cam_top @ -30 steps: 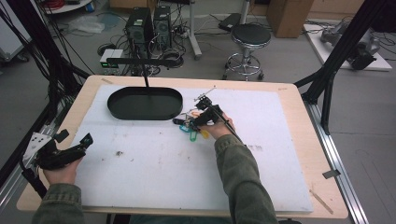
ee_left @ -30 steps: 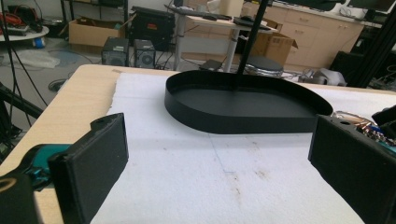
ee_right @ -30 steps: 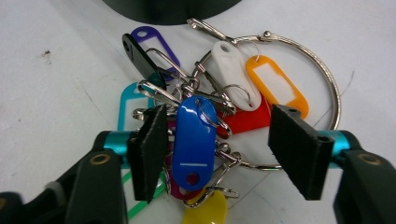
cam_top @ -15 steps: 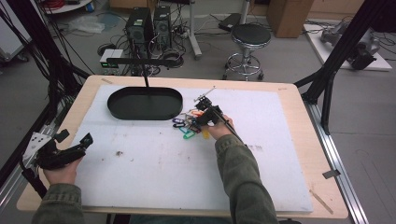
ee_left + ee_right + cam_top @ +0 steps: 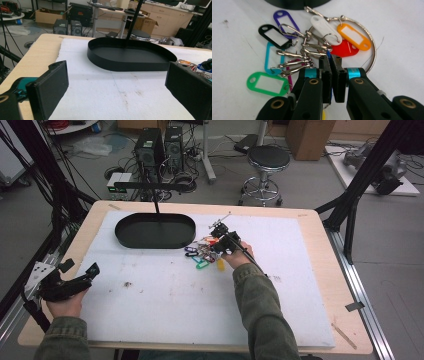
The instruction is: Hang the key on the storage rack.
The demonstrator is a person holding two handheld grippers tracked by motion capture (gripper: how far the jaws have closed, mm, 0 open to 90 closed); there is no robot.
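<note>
From the high view, the right gripper [image 5: 218,241] sits over the bunch of coloured plastic key tags on a large wire ring [image 5: 201,255] beside the black oval metal tray [image 5: 155,231], while the left gripper [image 5: 82,276] rests open, well apart. In the left gripper view the jaws stand wide with the tray [image 5: 130,56] ahead. In the right gripper view the jaws have just been closing and now pinch a blue tag [image 5: 328,54] between the pads, the other tags fanned beyond the fingertips, so the bunch looks ready to lift.

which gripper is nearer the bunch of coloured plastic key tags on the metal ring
Right. The right gripper is on the key tags, jaws closed at a blue one; the left gripper sits far off by the table's near-left edge.
</note>
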